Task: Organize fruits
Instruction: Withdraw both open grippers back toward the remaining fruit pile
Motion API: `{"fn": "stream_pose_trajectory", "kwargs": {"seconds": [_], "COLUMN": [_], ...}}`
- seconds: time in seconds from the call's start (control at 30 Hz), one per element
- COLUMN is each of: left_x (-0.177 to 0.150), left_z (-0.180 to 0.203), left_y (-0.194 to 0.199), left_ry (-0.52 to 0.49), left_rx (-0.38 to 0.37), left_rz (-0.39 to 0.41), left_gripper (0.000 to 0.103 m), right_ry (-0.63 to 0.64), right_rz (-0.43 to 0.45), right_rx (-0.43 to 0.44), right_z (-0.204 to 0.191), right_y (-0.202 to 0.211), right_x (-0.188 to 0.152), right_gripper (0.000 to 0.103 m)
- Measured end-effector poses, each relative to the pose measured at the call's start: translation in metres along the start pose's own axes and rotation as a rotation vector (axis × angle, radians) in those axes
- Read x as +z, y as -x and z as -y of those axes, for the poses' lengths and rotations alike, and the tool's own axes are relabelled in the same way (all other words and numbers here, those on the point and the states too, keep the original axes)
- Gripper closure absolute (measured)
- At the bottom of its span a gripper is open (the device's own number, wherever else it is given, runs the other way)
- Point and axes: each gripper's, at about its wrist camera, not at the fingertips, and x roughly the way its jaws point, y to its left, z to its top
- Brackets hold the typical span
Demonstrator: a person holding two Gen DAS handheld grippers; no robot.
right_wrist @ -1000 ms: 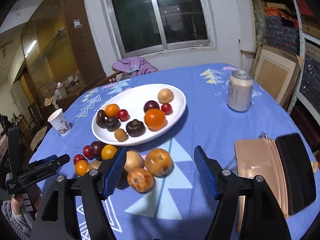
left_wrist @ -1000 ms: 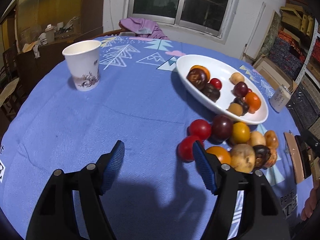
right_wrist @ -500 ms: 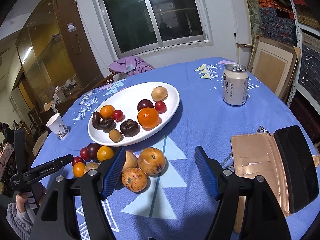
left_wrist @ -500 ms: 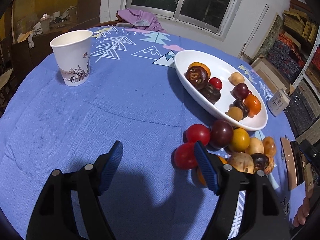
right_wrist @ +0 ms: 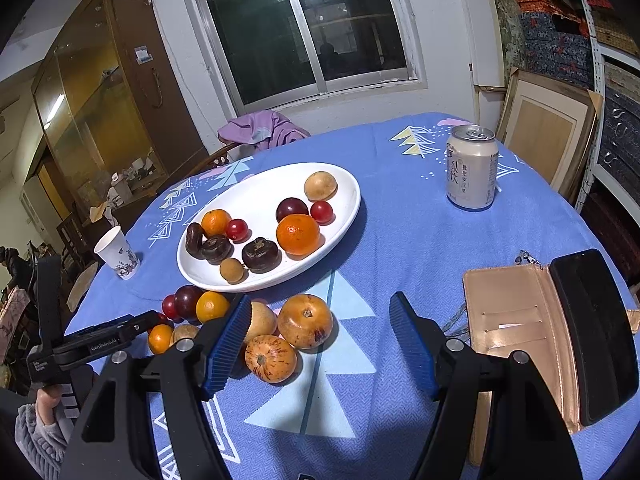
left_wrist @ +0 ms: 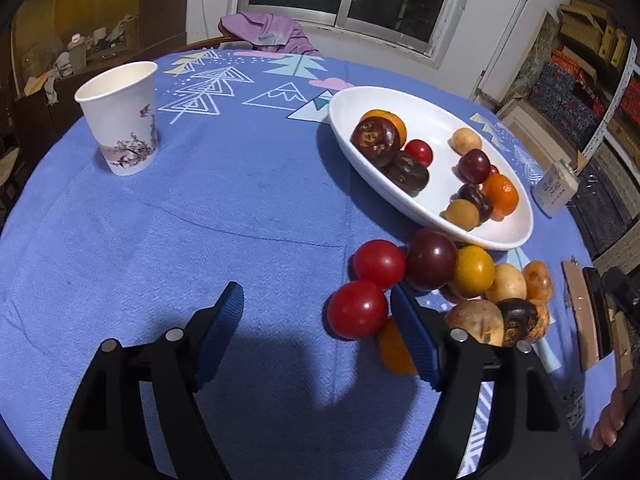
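Observation:
A white oval plate (left_wrist: 348,120) (right_wrist: 352,200) holds several fruits: oranges, dark plums, small red and brown ones. Loose fruit lies on the blue cloth in front of it. My left gripper (left_wrist: 316,300) is open; a red tomato (left_wrist: 357,309) sits just inside its right finger (left_wrist: 412,336), apart from the pads. A second tomato (left_wrist: 378,264), a dark plum (left_wrist: 431,259) and a yellow fruit (left_wrist: 474,271) lie beyond. My right gripper (right_wrist: 320,304) is open above a tan round fruit (right_wrist: 305,321) and a striped one (right_wrist: 271,359).
A paper cup (left_wrist: 120,120) (right_wrist: 118,254) stands at the far left. A drink can (right_wrist: 471,168) stands at the back right. An open wallet (right_wrist: 516,320) with a black phone (right_wrist: 592,332) lies at the right. A hand (right_wrist: 44,400) holds the left gripper's handle.
The left gripper has crept toward the loose fruit and its jaws have widened a little; the near red tomato now lies inside its right finger. The right gripper has hardly moved.

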Motion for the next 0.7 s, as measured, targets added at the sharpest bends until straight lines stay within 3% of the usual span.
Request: {"fn": "stream_pose_trajectory", "kwargs": {"seconds": [0.1, 0.2, 0.33, 0.47, 0.57, 0.7], "left_x": [-0.003, -0.005, -0.004, -0.008, -0.013, -0.005], "left_z": [-0.012, -0.035, -0.061, -0.047, -0.036, -0.040], "left_y": [0.008, 0.028, 0.043, 0.037, 0.030, 0.018], "left_ry": [0.016, 0.058, 0.152, 0.088, 0.030, 0.069], "left_rx": [-0.006, 0.035, -0.009, -0.028, 0.006, -0.014], "left_rz": [-0.005, 0.037, 0.067, 0.061, 0.062, 0.044], "left_gripper": [0.026, 0.027, 0.027, 0.027, 0.027, 0.035], "right_ry": [-0.004, -0.016, -0.015, 0.004, 0.007, 0.006], "right_rz": [0.011, 0.018, 0.022, 0.010, -0.001, -0.004], "right_rx": [0.008, 0.016, 0.019, 0.011, 0.009, 0.008], "right_z": [0.001, 0.004, 0.003, 0.000, 0.001, 0.000], "right_y": [0.003, 0.005, 0.007, 0.003, 0.000, -0.001], "right_x": [0.002, 0.003, 0.004, 0.002, 0.001, 0.001], "right_gripper": [0.030, 0.030, 0.030, 0.030, 0.030, 0.030]}}
